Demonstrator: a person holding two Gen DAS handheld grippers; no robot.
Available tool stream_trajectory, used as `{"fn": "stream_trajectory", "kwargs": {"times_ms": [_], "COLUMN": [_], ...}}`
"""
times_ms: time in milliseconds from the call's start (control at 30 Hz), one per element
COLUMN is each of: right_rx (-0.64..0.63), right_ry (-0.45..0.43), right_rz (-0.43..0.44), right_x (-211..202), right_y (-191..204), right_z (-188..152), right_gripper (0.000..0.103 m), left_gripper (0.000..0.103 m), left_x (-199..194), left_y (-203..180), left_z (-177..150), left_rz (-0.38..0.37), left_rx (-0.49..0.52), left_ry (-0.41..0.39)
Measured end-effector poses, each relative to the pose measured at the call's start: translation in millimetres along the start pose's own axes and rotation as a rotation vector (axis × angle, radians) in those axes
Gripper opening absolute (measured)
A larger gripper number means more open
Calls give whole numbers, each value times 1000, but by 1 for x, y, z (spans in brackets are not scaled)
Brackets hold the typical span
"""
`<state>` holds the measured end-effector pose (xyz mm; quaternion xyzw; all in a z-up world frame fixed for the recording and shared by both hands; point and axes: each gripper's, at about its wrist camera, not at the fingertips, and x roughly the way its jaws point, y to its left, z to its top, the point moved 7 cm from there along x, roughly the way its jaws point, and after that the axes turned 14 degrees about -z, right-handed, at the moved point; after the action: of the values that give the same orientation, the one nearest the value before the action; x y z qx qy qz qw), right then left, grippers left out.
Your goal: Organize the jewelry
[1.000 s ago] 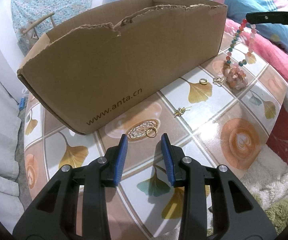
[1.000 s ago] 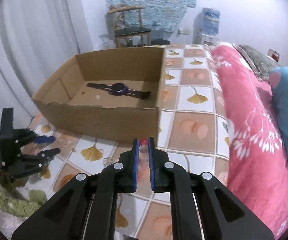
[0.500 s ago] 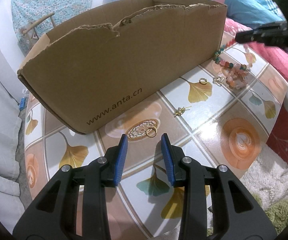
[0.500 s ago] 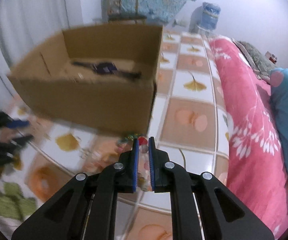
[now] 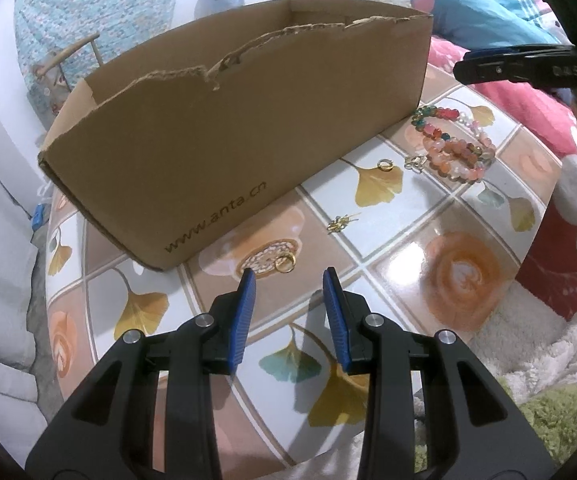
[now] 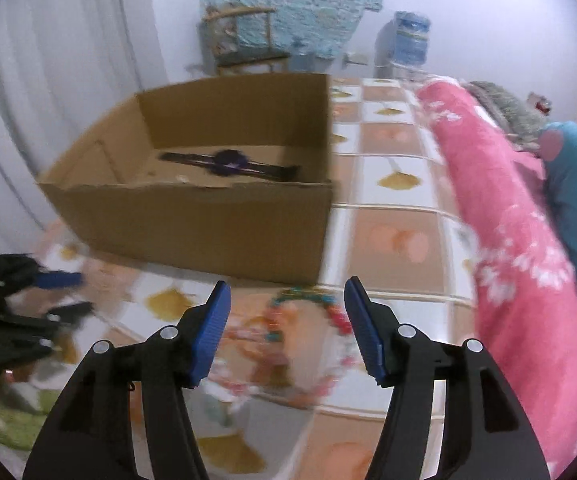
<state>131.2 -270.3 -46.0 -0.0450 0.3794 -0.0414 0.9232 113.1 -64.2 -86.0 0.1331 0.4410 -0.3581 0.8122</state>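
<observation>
A torn cardboard box (image 5: 224, 128) stands on the tiled table (image 5: 408, 248); a dark wristwatch (image 6: 230, 162) lies inside it. A beaded necklace (image 5: 454, 146) lies coiled on the table by the box's right corner, and shows blurred (image 6: 308, 332) below my right gripper (image 6: 288, 320), whose jaws are opening with nothing pressed between them. My left gripper (image 5: 290, 300) hovers open just short of a gold ring (image 5: 286, 265). A small gold earring (image 5: 340, 224), another gold ring (image 5: 385, 165) and a silver clasp piece (image 5: 416, 162) lie further right.
A pink flowered quilt (image 6: 508, 248) and a blue pillow (image 5: 484, 12) border the table's right side. Fluffy white and green fabric (image 5: 548, 380) lies below the table's near edge. A chair (image 6: 244, 40) and a water bottle (image 6: 410, 40) stand by the far wall.
The right gripper lowered the hanging necklace onto the table beside the box and opened its jaws. The left gripper stayed put.
</observation>
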Motion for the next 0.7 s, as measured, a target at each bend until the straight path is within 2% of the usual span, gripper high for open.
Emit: {"fn": "stream_trajectory", "kwargs": {"times_ms": [133, 267, 300, 567, 633, 700], "right_rx": [12, 10, 9, 42, 25, 4], "right_ry": [35, 71, 75, 100, 102, 110], "right_rz": [122, 189, 196, 201, 184, 169], "right_x": [5, 11, 11, 17, 20, 27], "right_y": [33, 58, 62, 70, 73, 77], "right_z": [-12, -22, -25, -31, -29, -26], "right_gripper": [58, 58, 58, 57, 48, 43], "left_gripper": [33, 30, 26, 21, 21, 21], "left_x": [5, 7, 7, 13, 13, 12], "left_y": [2, 10, 13, 15, 17, 15], "left_z": [4, 7, 8, 11, 12, 10], "left_rz": [3, 11, 2, -27, -32, -34], "left_rx": [-9, -38, -49, -63, -71, -75], "left_ry": [16, 24, 24, 36, 34, 33]}}
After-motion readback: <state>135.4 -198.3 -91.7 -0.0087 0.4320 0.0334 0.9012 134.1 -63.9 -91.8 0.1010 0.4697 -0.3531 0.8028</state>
